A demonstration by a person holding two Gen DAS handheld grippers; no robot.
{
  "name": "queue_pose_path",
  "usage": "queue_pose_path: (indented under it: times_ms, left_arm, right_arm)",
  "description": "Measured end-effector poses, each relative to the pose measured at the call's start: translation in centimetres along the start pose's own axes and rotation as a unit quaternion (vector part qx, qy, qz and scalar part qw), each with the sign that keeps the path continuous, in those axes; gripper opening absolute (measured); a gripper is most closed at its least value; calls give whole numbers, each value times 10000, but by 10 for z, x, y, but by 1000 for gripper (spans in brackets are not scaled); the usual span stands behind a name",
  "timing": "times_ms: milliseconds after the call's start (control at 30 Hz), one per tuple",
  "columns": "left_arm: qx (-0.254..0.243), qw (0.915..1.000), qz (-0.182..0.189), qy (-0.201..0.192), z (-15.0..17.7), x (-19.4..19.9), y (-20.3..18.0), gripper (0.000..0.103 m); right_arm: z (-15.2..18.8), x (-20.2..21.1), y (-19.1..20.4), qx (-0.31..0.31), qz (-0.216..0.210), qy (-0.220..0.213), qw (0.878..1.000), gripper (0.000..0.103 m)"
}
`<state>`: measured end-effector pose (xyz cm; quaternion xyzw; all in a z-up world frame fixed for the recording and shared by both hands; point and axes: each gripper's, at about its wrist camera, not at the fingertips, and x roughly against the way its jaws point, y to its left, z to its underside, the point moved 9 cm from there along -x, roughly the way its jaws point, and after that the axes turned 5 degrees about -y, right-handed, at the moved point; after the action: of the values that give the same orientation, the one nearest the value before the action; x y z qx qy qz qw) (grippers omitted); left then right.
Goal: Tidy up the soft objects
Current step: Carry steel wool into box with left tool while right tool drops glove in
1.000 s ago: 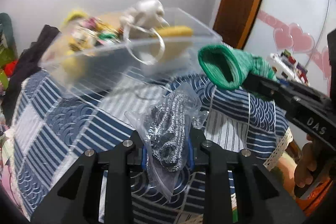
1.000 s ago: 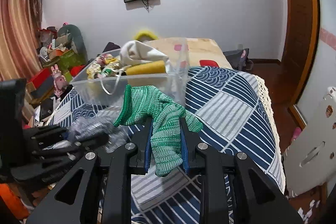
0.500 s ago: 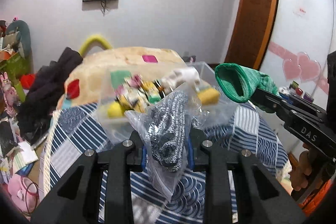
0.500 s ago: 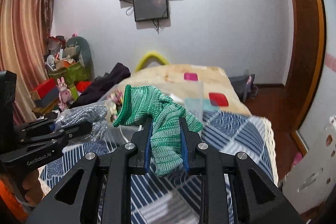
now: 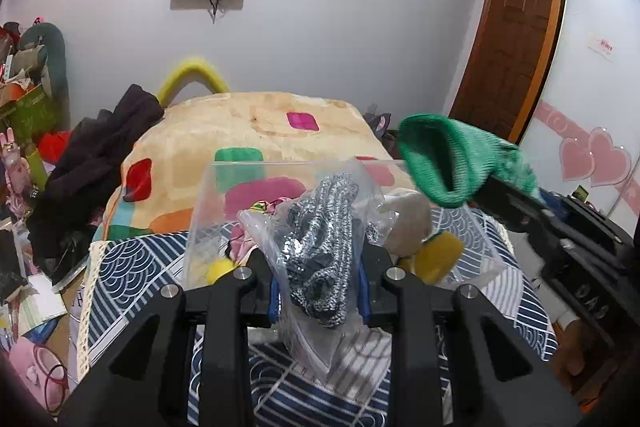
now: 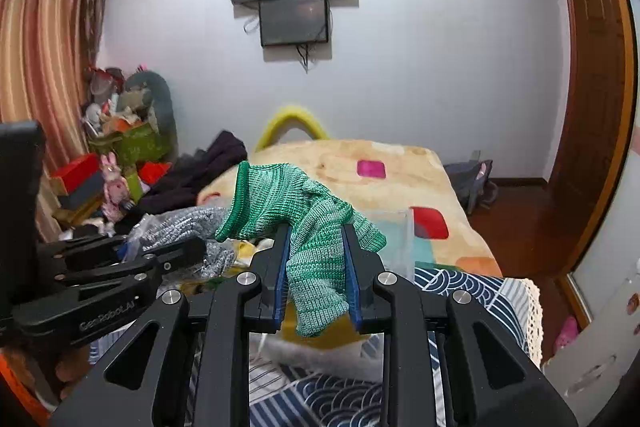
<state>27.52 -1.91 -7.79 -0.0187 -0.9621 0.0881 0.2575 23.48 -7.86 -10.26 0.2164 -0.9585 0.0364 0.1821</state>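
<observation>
My left gripper is shut on a clear plastic bag of grey knit fabric and holds it above the clear plastic bin. The bin sits on the blue patterned bedspread and holds soft toys, a yellow sponge and a white pouch. My right gripper is shut on a green knit glove, also held over the bin. The glove shows at the right of the left wrist view; the left gripper with its bag shows at the left of the right wrist view.
A beige blanket with coloured squares covers the bed behind the bin. Dark clothes lie at its left edge. Toys and boxes pile at the far left. A wooden door and white wardrobe stand at the right.
Both grippers have risen and tilted up with their loads, so the bin now sits lower and closer beneath them. Both grips are unchanged.
</observation>
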Motion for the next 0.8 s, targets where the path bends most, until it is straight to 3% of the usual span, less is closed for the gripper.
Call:
queue_pose_path:
  times_ms: [133, 267, 567, 633, 700, 800]
  left_arm:
    - [-86, 9997, -21, 210, 6, -24, -2, 29]
    - [-257, 9987, -286, 347, 20, -49, 0, 31]
    - [-78, 9981, -222, 573, 34, -67, 10, 39]
    - [-58, 9981, -195, 588, 34, -63, 11, 44]
    - [8, 9981, -149, 596, 34, -58, 12, 48]
    - [6, 9984, -135, 548, 33, -48, 13, 56]
  right_arm:
    - [15, -24, -4, -6, 108, 372, 9992, 22]
    - [28, -33, -4, 230, 206, 642, 9975, 22]
    - [27, -28, -2, 431, 246, 761, 9959, 27]
    - [23, -23, -3, 316, 193, 732, 9966, 32]
    - [20, -21, -3, 233, 84, 676, 9974, 47]
    - [13, -4, 0, 209, 33, 462, 9987, 59]
